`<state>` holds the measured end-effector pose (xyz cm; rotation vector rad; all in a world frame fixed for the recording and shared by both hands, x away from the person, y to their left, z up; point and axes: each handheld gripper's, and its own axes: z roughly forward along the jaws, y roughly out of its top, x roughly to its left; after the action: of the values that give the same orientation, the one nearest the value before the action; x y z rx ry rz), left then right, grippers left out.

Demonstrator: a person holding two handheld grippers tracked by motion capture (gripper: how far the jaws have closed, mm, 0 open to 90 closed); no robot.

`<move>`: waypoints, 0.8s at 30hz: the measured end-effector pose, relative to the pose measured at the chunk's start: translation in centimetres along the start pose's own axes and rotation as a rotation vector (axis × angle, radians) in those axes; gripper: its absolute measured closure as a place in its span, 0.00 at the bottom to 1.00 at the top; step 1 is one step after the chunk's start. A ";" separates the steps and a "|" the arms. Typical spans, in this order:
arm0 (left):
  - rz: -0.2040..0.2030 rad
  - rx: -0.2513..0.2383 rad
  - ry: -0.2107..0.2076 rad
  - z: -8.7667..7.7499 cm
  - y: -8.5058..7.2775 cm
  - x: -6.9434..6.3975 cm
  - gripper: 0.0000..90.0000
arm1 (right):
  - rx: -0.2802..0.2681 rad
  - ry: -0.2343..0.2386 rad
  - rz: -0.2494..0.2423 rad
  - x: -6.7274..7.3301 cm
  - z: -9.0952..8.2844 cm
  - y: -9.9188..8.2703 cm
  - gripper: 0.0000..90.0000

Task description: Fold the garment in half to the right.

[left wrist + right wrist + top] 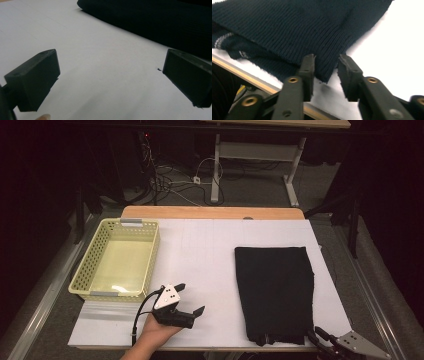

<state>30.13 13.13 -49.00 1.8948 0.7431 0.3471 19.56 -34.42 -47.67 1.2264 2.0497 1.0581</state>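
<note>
Two open hand-held grippers; right hand-held gripper (pixel 325 75) beside knit garment (pixel 294 32).

A pale yellow perforated basket (pixel 85 270) sits at the far left of the white counter (pixel 200 255), with grey label tabs on its far and near rims. Beyond the counter's wooden far edge lies a grey floor, where a tangle of cables (pixel 170 177) runs around the white legs of another table (pixel 250 150). Darkness lies at both sides.
</note>
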 end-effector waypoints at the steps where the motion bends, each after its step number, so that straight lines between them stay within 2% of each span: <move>1: 0.001 0.000 0.001 0.0 0.0 0.0 0.01 | -0.005 0.003 0.004 0.0 0.0 0.1 0.68; 6: 0.008 0.008 0.005 0.1 0.0 -0.1 0.01 | -0.031 0.018 0.021 -0.2 0.1 0.3 0.55; 16: 0.010 0.007 -0.002 0.1 0.0 -0.1 0.01 | -0.072 0.032 0.051 -0.4 0.4 0.8 0.21; 19: 0.012 0.007 -0.003 0.1 0.0 -0.1 0.01 | -0.075 0.035 0.063 -0.5 0.6 0.9 0.16; 24: 0.014 0.008 -0.005 0.1 0.0 -0.1 0.01 | -0.071 0.021 0.051 -0.4 0.9 1.0 0.02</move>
<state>30.12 13.02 -48.99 1.9089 0.7297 0.3483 20.84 -34.15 -47.32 1.2429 1.9886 1.1615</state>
